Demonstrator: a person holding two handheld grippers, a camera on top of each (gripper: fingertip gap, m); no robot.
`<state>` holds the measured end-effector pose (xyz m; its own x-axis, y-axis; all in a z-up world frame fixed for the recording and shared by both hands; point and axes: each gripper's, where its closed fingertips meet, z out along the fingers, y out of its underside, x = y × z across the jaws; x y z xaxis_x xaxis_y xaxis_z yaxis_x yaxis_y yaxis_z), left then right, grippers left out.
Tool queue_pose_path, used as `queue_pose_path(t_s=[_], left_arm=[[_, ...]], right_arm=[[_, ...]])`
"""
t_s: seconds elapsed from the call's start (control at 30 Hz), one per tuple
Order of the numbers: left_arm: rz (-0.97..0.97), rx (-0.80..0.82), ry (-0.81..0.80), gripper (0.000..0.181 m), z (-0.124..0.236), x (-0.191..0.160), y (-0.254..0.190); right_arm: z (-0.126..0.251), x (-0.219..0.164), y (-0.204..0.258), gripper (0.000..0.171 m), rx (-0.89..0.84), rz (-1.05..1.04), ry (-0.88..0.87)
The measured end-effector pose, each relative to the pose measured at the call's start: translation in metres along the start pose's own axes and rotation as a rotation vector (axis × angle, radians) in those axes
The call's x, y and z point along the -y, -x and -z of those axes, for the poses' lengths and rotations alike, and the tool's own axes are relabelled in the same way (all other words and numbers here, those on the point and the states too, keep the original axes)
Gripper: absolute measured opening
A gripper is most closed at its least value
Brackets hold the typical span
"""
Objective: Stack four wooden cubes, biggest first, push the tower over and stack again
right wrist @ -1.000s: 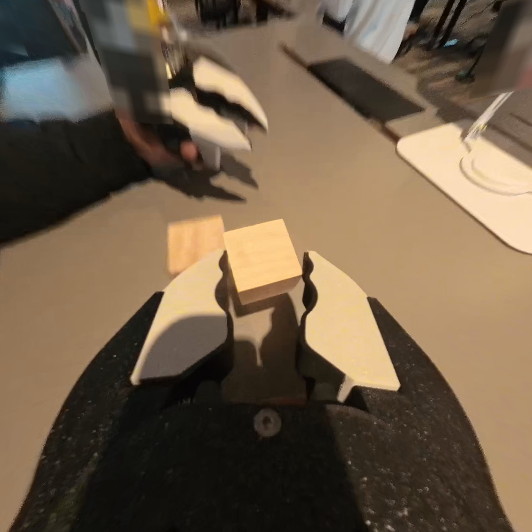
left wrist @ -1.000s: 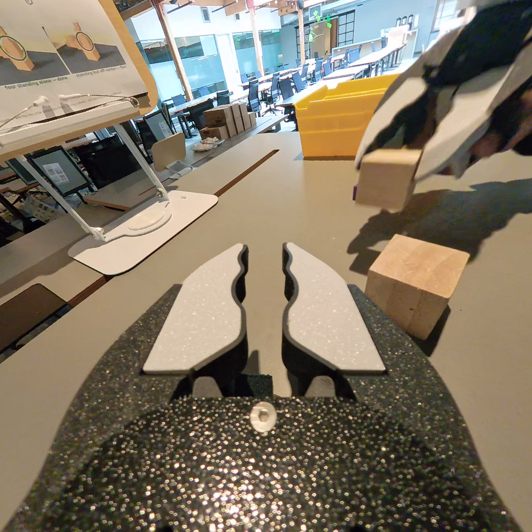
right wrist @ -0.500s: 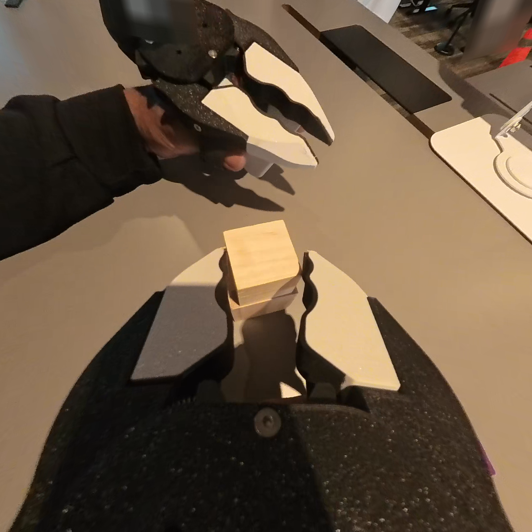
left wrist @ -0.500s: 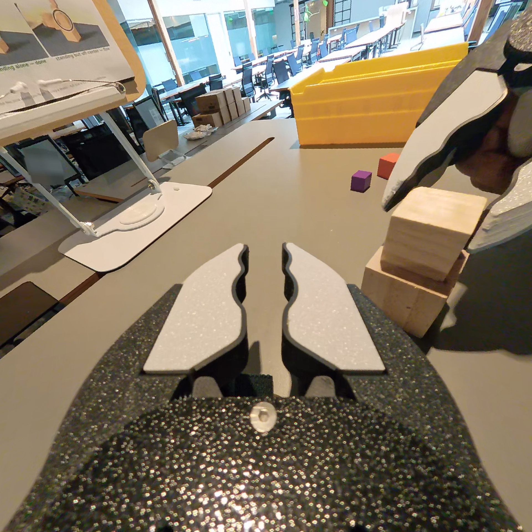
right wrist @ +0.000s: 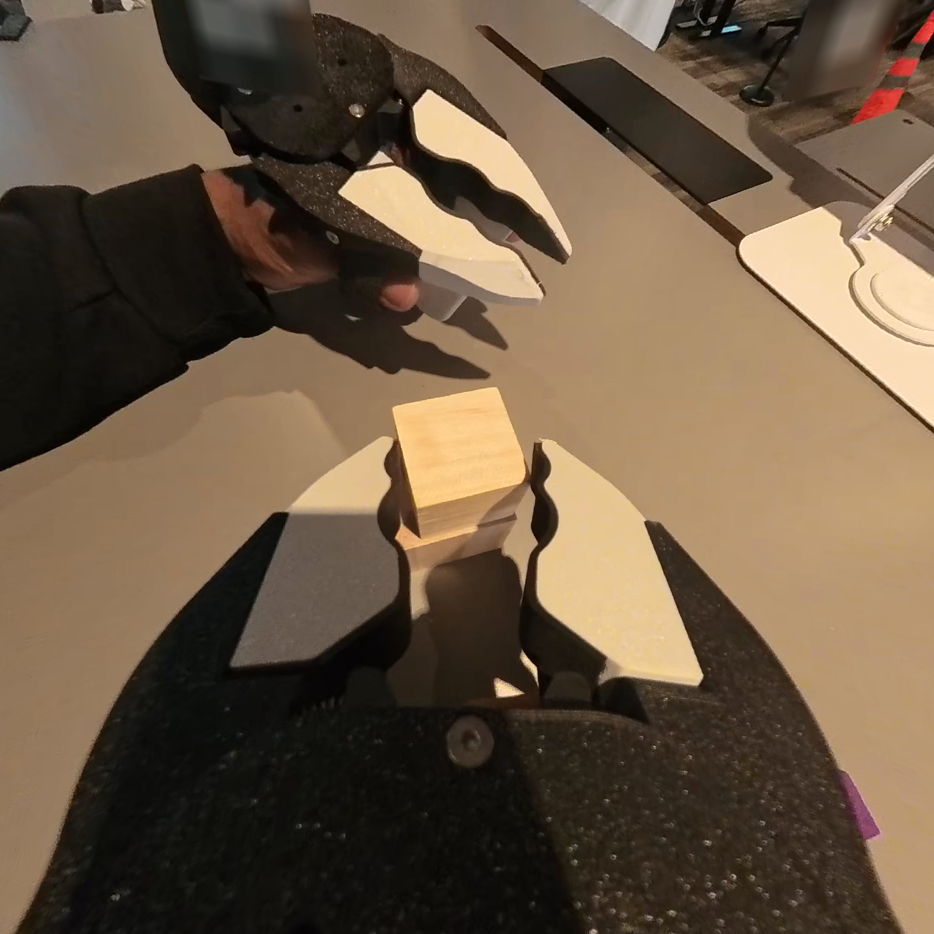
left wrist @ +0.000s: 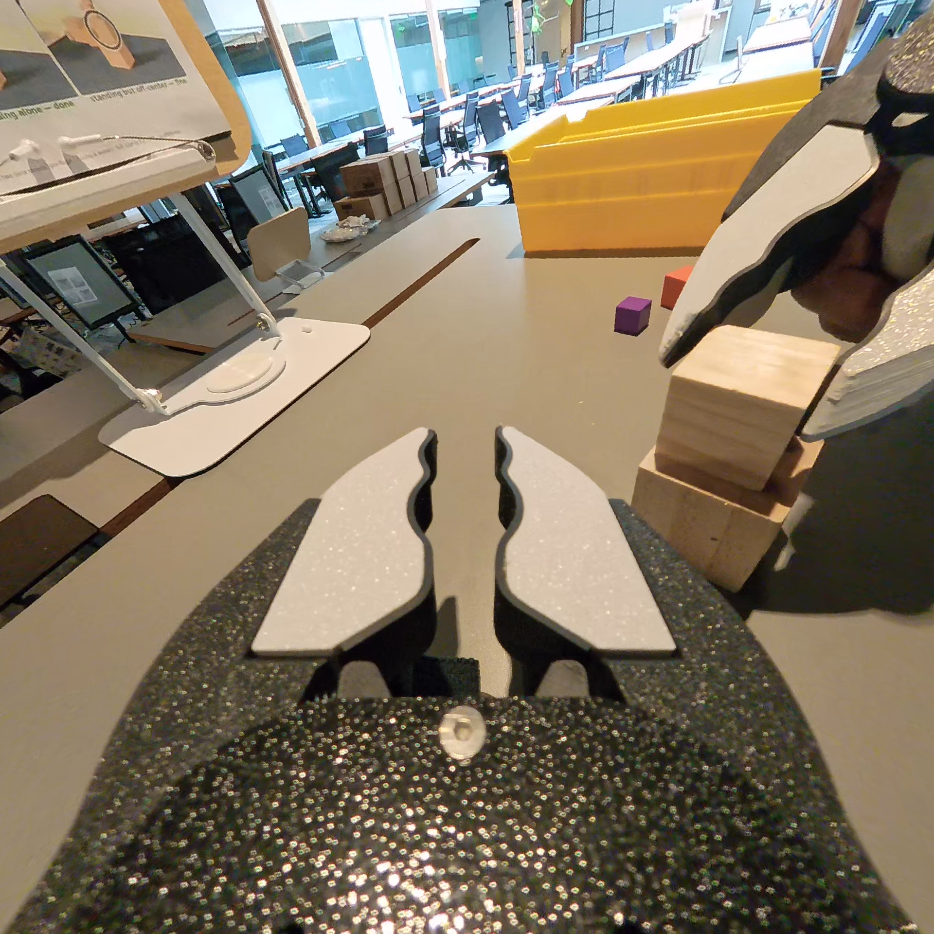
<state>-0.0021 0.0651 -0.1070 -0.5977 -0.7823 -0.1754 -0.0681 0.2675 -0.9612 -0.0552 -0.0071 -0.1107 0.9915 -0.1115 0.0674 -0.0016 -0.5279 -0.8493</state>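
Note:
A large wooden cube (left wrist: 702, 535) stands on the grey table (left wrist: 455, 328). A smaller wooden cube (left wrist: 733, 419) rests on top of it, slightly turned. My right gripper (right wrist: 464, 447) is shut on the smaller cube (right wrist: 455, 445), one finger on each side; the large cube (right wrist: 445, 548) shows just under it. The right gripper also shows in the left wrist view (left wrist: 738, 394), reaching down from the upper right. My left gripper (left wrist: 466, 439) is empty, its jaws a narrow gap apart, just left of the stack. It shows in the right wrist view (right wrist: 552, 273), beyond the stack.
A yellow bin (left wrist: 632, 192) stands at the table's far side, with a purple cube (left wrist: 633, 315) and a red cube (left wrist: 676, 292) in front of it. A white stand base (left wrist: 227, 404) holding an instruction board is at the left. A person's black sleeve (right wrist: 101, 283) reaches in.
My right gripper carried the smaller cube down from the air onto the large cube. The left gripper has stayed beside the stack with the same narrow gap.

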Motion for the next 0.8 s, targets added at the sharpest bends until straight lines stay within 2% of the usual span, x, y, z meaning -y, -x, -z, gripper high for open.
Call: queue_pose_path(t_s=[0.1,0.23,0.4,0.5,0.6,0.8], left_arm=[[0.001,0.0,-0.001,0.021,0.0,0.0,0.0],[-0.001,0.0,-0.004,0.021,0.0,0.0,0.0],[0.002,-0.002,-0.005,0.021,0.0,0.001,0.0],[0.004,-0.005,-0.005,0.021,0.0,0.0,0.0],[0.004,-0.008,-0.004,0.021,0.0,0.0,0.0],[-0.016,-0.012,0.009,0.021,-0.002,-0.001,-0.003]], right_arm=[[0.001,0.0,0.0,0.05,0.008,0.006,-0.006],[0.009,-0.005,0.001,0.07,0.091,-0.006,-0.013],[0.005,-0.027,0.002,0.08,0.173,-0.044,0.058],[-0.004,-0.035,0.007,0.076,0.171,-0.017,0.098],[-0.011,-0.045,0.008,0.059,0.16,0.034,0.138],[-0.004,-0.051,0.0,0.059,0.245,0.1,0.128]])
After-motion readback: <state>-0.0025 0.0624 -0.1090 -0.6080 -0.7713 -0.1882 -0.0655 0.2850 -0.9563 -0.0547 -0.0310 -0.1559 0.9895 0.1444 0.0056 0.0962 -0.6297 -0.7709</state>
